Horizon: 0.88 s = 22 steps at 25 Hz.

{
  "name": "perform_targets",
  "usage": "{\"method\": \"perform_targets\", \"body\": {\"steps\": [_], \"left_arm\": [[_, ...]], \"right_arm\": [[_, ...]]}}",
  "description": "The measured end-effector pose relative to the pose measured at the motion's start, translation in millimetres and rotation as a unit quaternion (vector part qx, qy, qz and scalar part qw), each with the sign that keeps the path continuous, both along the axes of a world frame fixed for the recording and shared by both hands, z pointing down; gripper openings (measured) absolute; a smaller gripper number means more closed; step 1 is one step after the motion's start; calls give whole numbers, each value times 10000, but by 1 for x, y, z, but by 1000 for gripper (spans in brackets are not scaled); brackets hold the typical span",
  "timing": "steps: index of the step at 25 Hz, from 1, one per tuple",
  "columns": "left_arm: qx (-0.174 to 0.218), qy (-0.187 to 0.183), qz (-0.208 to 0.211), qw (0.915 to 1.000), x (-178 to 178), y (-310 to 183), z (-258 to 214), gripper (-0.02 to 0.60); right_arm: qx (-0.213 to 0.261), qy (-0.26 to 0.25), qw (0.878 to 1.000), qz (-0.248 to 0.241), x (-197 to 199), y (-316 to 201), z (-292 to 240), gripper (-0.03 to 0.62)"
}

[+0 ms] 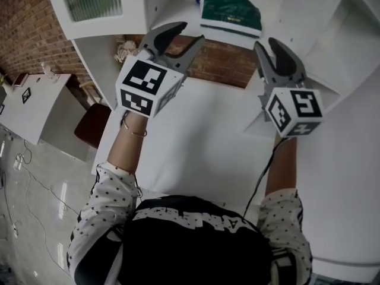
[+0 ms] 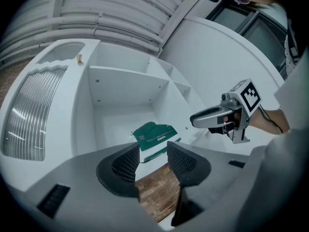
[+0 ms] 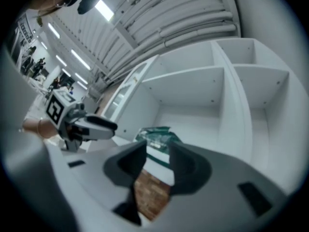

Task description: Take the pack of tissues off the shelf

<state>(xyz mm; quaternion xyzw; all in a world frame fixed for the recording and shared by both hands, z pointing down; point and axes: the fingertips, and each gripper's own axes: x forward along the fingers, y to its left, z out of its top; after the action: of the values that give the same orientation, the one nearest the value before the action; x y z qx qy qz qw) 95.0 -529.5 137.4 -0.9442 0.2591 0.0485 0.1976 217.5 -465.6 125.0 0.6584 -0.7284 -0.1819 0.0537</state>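
pack of tissues [image 1: 230,12]: dark green with a white edge, lying flat on the white shelf [image 1: 178,12] at the top middle of the head view; nothing is touching it.
same pack, gripper views: just above and beyond the jaws in both, near the middle of each frame, in the lower open compartment; its print is too small to read.
left gripper [image 1: 189,33]: upper left of centre in the head view, pointing up toward the shelf edge, tips short of the pack.
left fingers [image 2: 126,164]: well apart, with nothing between the ribbed pads but brick wall and shelf behind them.
right gripper [image 1: 266,43]: upper right of centre in the head view, raised beside the shelf's right side, below and right of the pack.
right fingers [image 3: 189,164]: spread with a clear gap, holding nothing; this view is soft, so the pads' texture is hard to make out.
grippers to each other: well apart, with the pack above the space between them.
table [image 1: 202,153]: white, filling the middle of the head view under both arms.
brick wall [image 1: 27,34]: upper left of the head view.
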Motion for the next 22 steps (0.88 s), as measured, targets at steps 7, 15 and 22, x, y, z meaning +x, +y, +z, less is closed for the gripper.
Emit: {"method": "perform_targets", "body": {"steps": [7, 15, 22], "left_arm": [[-24, -314, -81, 9995, 11, -29, -12, 224], [-436, -721, -82, 9964, 35, -62, -9, 233], [-750, -965, -65, 9925, 45, -70, -9, 235]], "right_arm": [[-355, 4, 9994, -33, 8, -31, -15, 183], [-937, 70, 9954, 209, 33, -67, -3, 190], [-1225, 199, 9917, 326, 42, -82, 0, 190]]}}
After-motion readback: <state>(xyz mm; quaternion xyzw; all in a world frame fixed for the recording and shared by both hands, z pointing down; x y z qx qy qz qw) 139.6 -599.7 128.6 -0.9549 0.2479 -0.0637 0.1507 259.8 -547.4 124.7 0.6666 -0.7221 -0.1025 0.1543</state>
